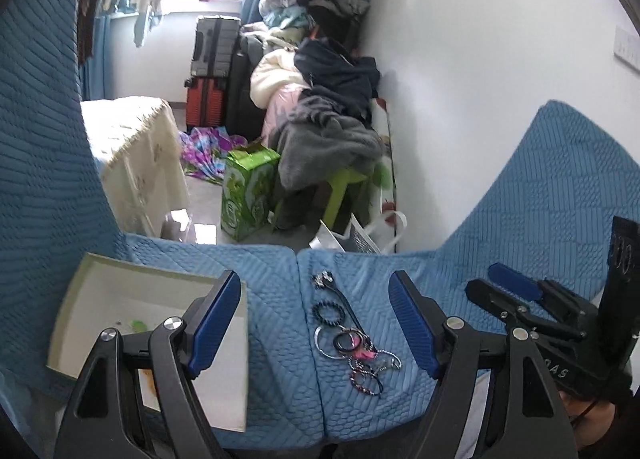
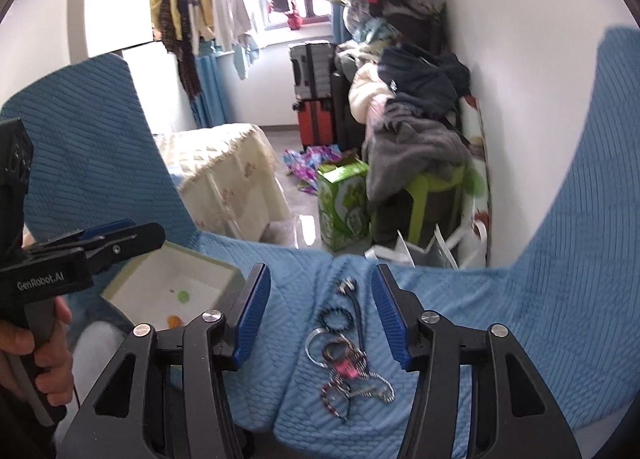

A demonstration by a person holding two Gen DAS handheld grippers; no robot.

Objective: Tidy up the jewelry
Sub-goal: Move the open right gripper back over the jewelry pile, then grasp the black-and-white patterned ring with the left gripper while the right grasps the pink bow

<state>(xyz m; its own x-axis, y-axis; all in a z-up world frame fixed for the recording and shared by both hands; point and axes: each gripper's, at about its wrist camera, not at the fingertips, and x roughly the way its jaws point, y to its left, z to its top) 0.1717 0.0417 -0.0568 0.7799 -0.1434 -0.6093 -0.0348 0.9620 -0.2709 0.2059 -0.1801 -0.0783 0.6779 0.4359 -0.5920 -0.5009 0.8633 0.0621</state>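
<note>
Both the left claw (image 1: 316, 327) and right claw (image 2: 320, 315) are held wide apart, empty; a tangled heap of dark beaded bracelets and cords (image 2: 348, 355) is seen lower centre on the blue quilted sofa cushion (image 2: 460, 299); an open white cardboard box (image 2: 176, 279) lies lower left.

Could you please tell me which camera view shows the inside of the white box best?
The right wrist view: the box sits open with its floor and coloured spots in plain sight. In the left wrist view, the left claw finger covers part of the box.
</note>
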